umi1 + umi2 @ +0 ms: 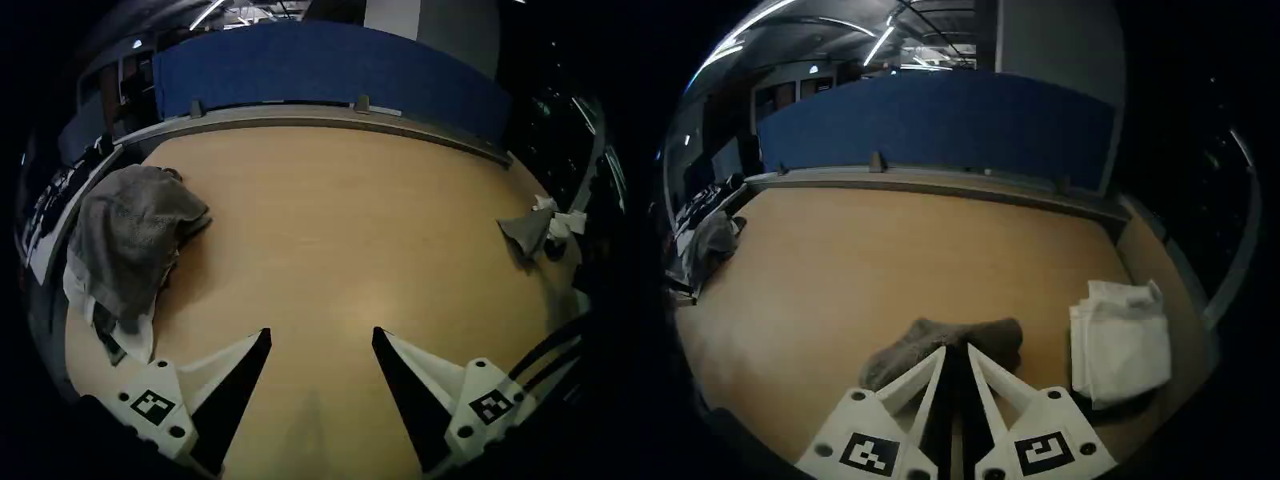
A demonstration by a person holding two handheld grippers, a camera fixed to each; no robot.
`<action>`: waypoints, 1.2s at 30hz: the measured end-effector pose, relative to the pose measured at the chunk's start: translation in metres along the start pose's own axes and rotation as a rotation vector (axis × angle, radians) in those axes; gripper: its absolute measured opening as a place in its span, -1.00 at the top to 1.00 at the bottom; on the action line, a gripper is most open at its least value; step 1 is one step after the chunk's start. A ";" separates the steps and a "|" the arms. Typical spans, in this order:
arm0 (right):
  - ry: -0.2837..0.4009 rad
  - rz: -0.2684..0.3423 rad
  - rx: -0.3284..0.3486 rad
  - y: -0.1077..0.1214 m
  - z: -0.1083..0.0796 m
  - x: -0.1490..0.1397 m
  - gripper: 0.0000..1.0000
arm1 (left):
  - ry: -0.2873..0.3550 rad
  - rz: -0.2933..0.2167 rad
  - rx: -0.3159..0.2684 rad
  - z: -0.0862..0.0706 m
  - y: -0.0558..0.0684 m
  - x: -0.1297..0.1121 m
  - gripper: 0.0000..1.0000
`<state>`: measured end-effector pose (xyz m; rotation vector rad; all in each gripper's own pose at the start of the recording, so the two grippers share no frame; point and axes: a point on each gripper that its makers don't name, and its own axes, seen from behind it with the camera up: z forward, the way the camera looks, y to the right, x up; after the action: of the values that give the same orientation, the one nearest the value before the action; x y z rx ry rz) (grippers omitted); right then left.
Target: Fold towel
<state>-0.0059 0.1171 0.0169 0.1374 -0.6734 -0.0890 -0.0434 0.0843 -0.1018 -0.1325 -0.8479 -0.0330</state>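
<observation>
Your left gripper (321, 331) hangs over the table (344, 208) with its fingers spread wide, and bare wood shows in the gap between them. Off to that gripper's left, at the table's edge, sits a pile (128, 232) of cloth. A grey piece is draped over the top, with white cloth showing under it on the near side. The pile is well apart from the left gripper's fingers.

Your right gripper (957, 348) has its fingers drawn almost together, and the tips pinch the near edge of a grey towel (960, 334). The towel lies crumpled on the wood just ahead of the tips, as a loose ridge running side to side. In the left gripper view you see the same pairing far off at the table's right side: the grey towel is bunched against the white fingers of the right gripper, close to the table's edge.

Near the grey towel, on the right gripper's right, rests a white stack (1120, 346) of folded cloth. It is squared up, close to the table's corner, with a strip of wood between it and the towel. In the right gripper view the pile sits far away at the left, small and dim.

A blue partition (320, 72) stands along the far edge of the table. The room beyond it is dark, with ceiling lights (880, 44) overhead.
</observation>
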 end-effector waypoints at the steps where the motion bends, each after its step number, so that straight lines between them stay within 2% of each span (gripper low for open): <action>1: -0.007 0.007 -0.009 0.004 0.000 -0.005 0.93 | 0.000 0.001 -0.001 0.000 0.001 0.000 -0.88; 17: -0.141 0.085 -0.150 0.051 -0.004 -0.080 0.91 | -0.001 0.011 -0.006 0.001 0.005 0.002 -0.88; 27: -0.227 0.099 -0.206 0.064 -0.008 -0.115 0.87 | 0.000 0.010 -0.005 0.000 0.006 0.001 -0.88; 32: -0.255 0.088 -0.216 0.064 -0.009 -0.127 0.69 | 0.000 0.010 -0.003 0.000 0.005 0.001 -0.88; 36: -0.274 0.078 -0.223 0.064 -0.010 -0.135 0.42 | 0.000 0.010 -0.004 0.000 0.005 0.001 -0.88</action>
<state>-0.1022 0.1987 -0.0633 -0.1183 -0.9358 -0.1090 -0.0420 0.0895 -0.1016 -0.1406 -0.8468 -0.0253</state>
